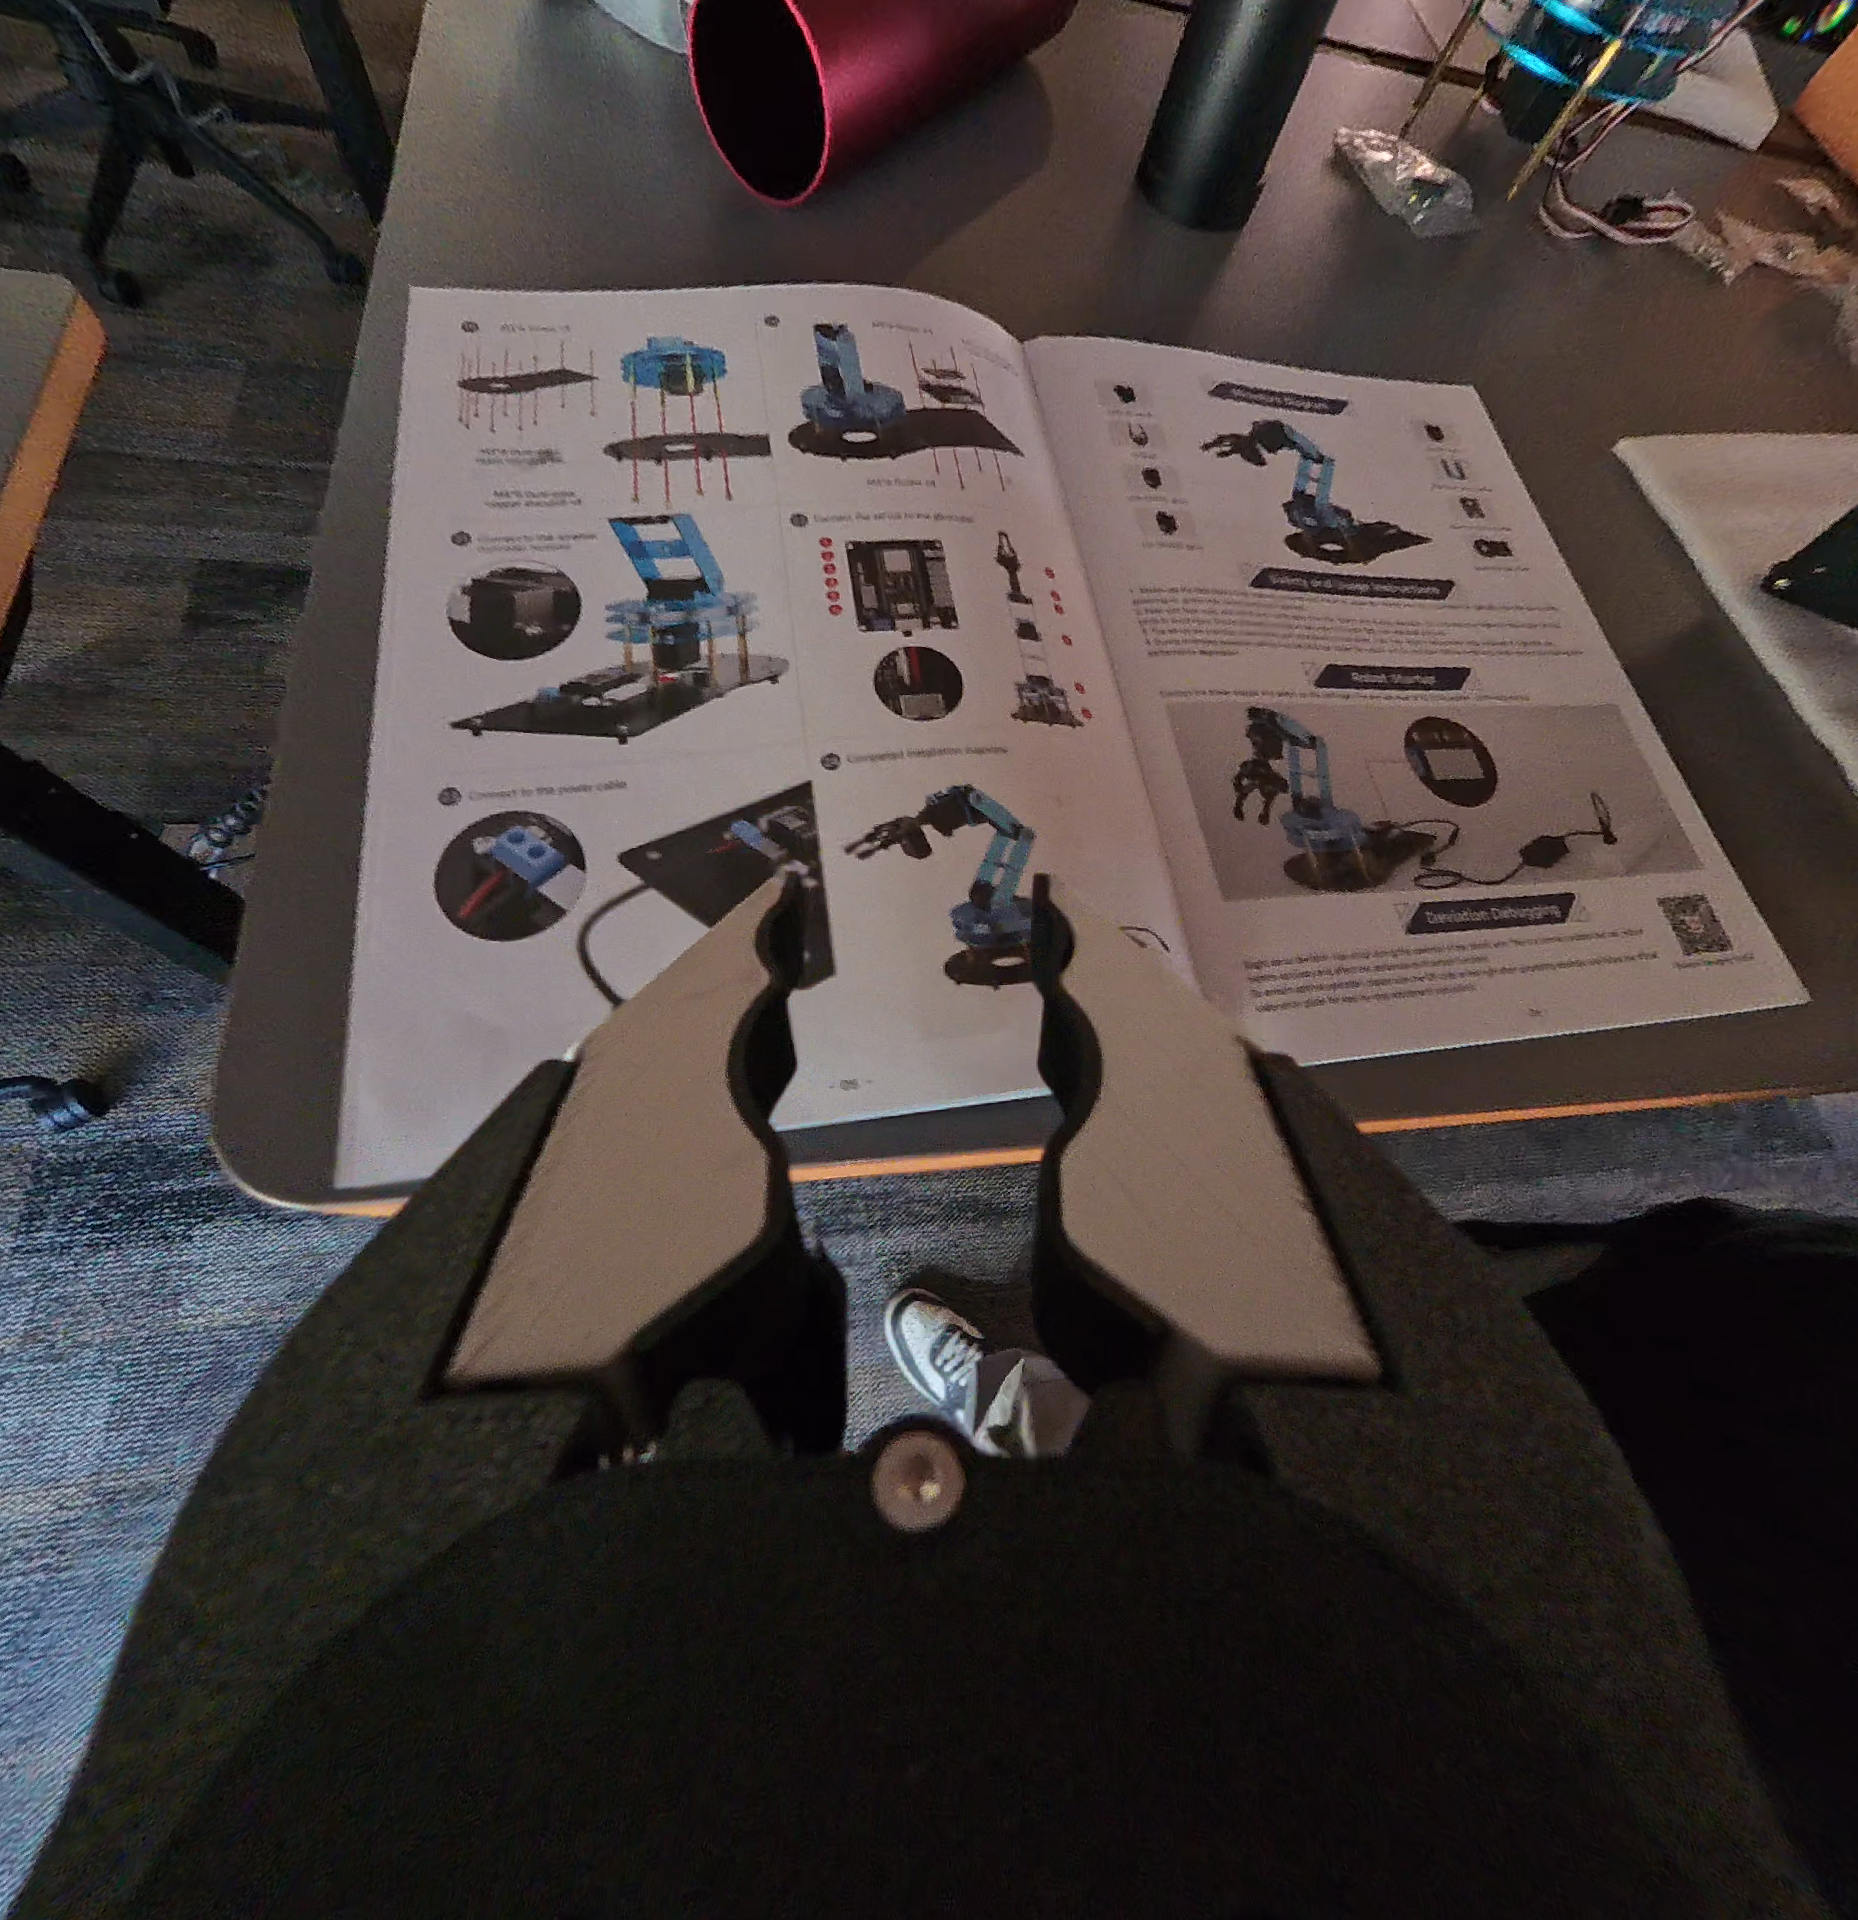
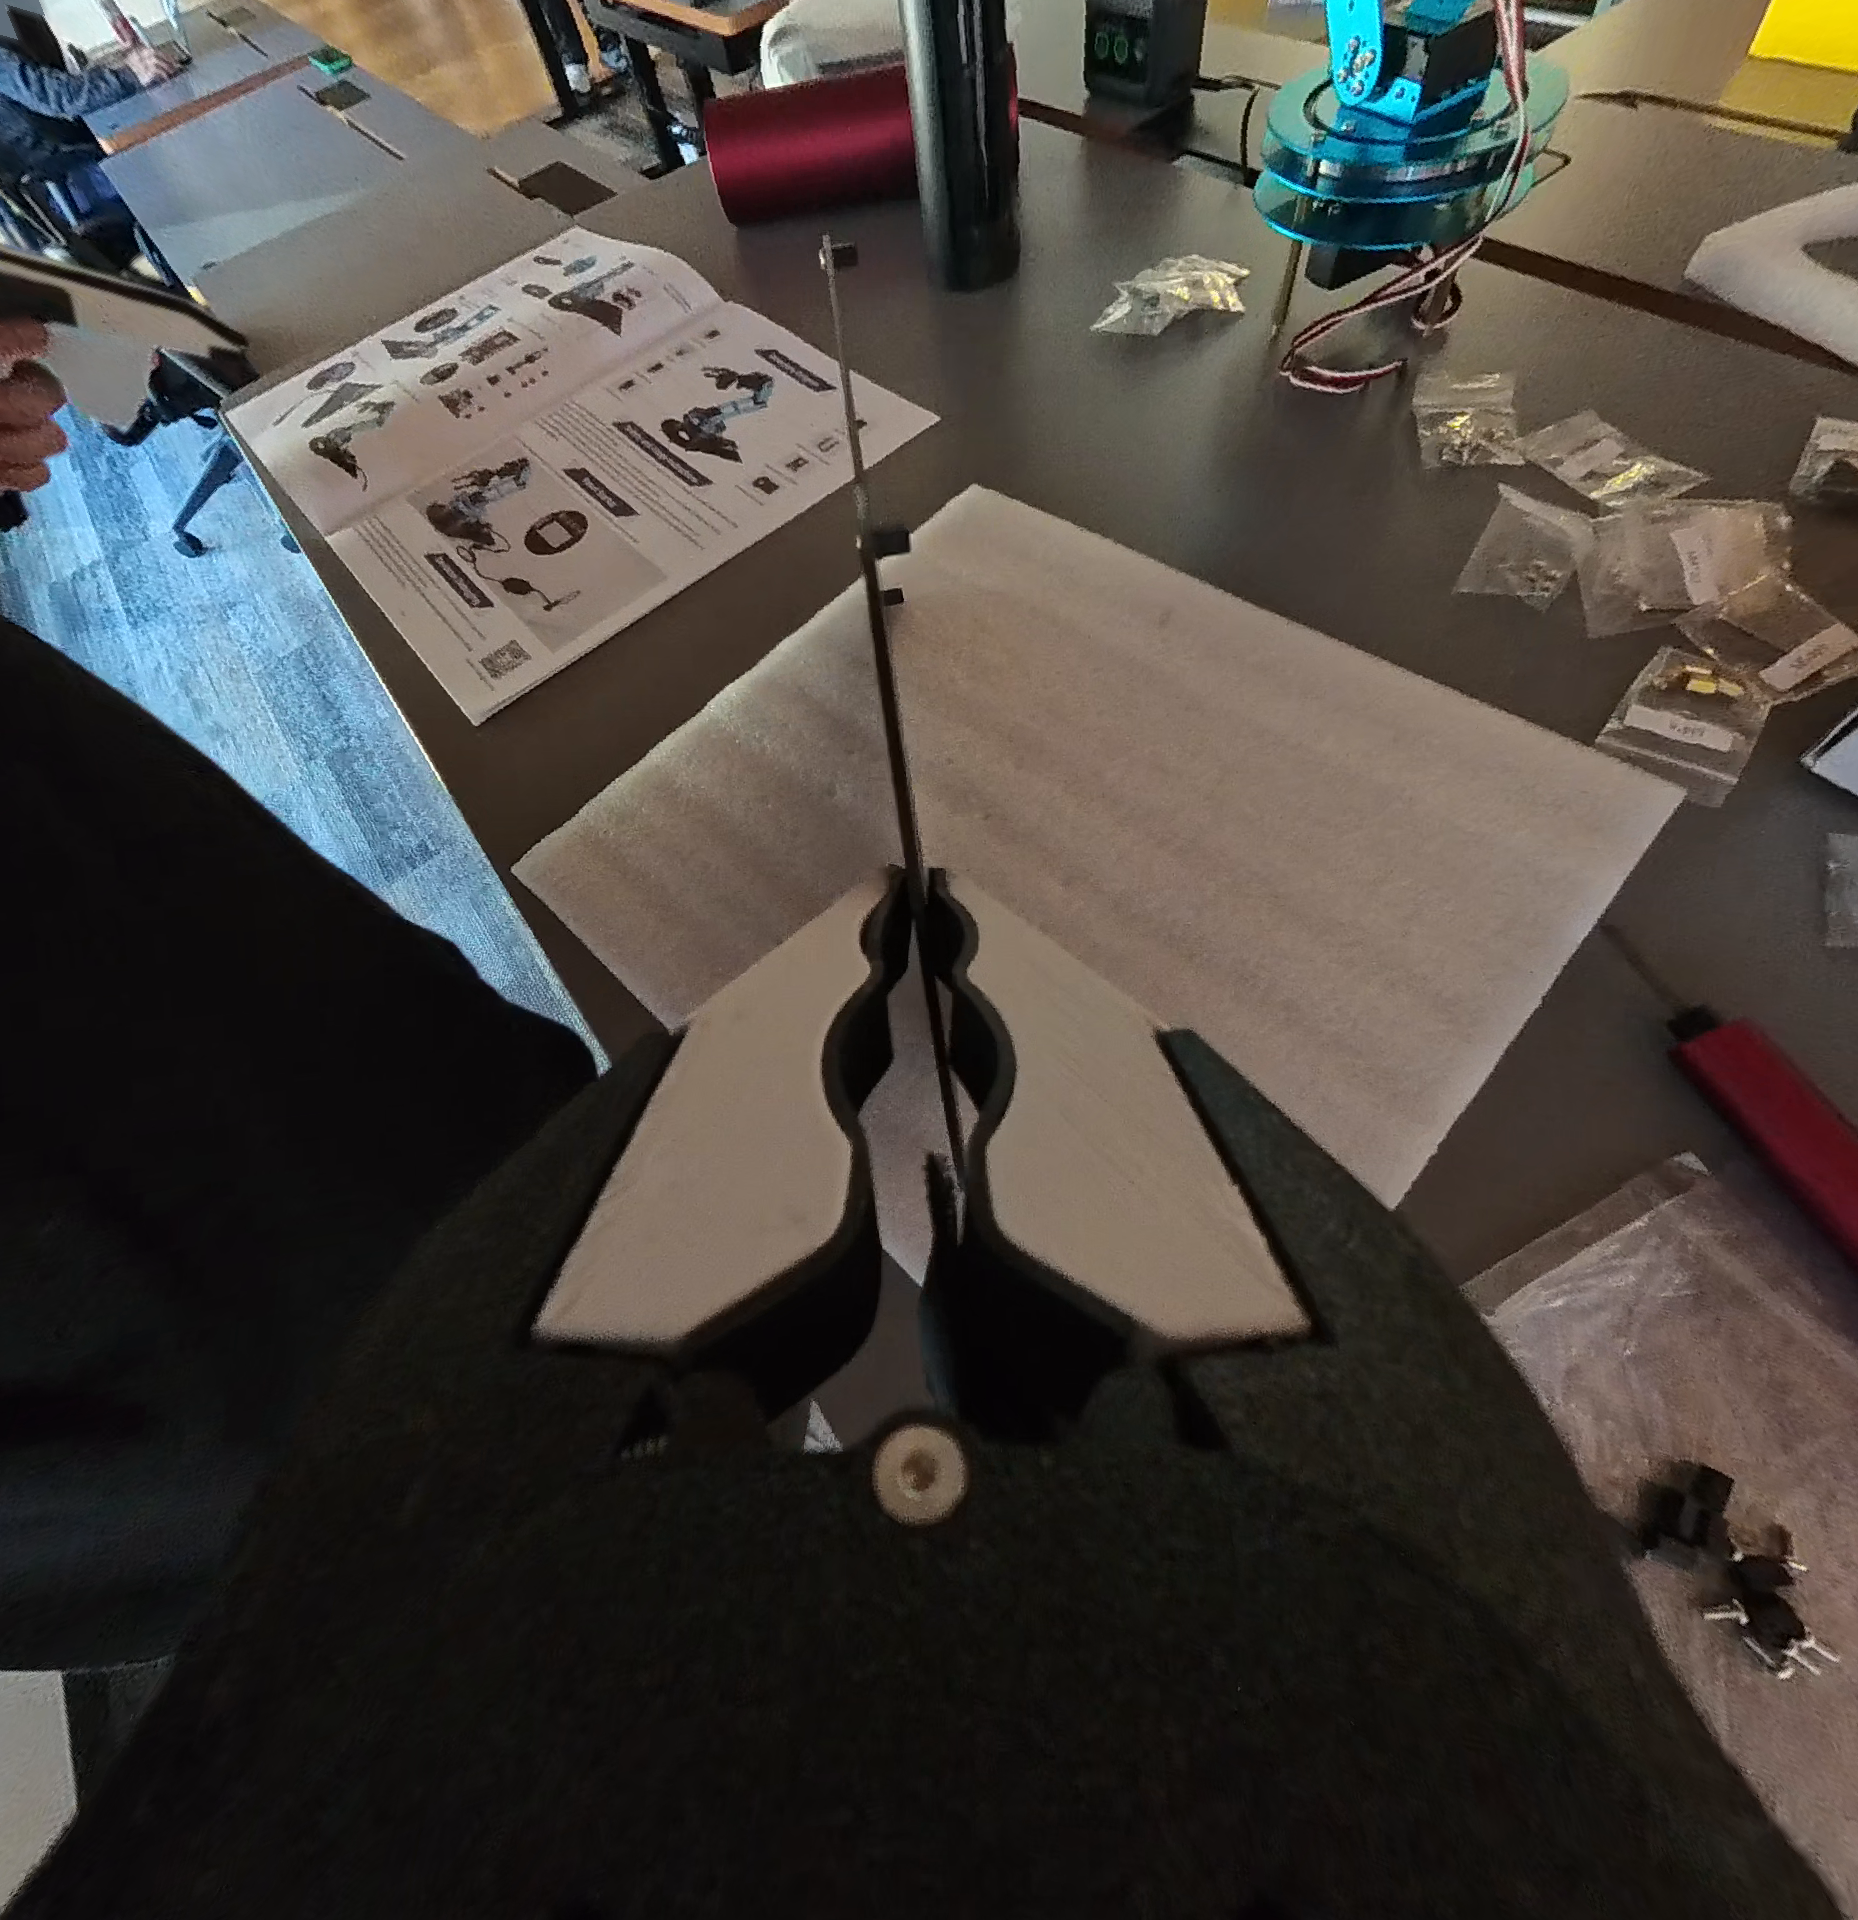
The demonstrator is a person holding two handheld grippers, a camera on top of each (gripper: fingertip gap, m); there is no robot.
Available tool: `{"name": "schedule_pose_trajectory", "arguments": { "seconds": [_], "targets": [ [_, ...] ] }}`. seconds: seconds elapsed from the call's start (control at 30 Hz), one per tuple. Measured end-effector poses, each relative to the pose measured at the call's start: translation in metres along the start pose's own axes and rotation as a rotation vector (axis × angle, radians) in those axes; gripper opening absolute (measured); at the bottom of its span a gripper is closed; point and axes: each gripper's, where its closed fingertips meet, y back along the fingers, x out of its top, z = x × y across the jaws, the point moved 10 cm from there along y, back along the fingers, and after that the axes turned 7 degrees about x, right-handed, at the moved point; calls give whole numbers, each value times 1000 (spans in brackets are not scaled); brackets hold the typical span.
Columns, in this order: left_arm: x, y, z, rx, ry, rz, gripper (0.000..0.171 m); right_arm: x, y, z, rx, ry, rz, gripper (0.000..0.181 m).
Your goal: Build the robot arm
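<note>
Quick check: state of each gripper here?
Left gripper: open, empty, over the open manual.
Right gripper: shut on a thin black plate, edge-on.

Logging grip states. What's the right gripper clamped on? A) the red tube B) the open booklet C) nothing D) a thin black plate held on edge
D: the right gripper is shut on a thin black plate that stands on edge above the white foam sheet; the open booklet and red tube lie apart on the table.
</note>
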Motion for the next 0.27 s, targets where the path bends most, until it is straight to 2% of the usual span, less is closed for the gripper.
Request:
{"name": "schedule_pose_trajectory", "arguments": {
  "seconds": [0.27],
  "targets": [
    [-1, -8, -28, 23, -16, -79, 44, -2, -1, -6, -54, -15, 15, 3]
  ]
}}
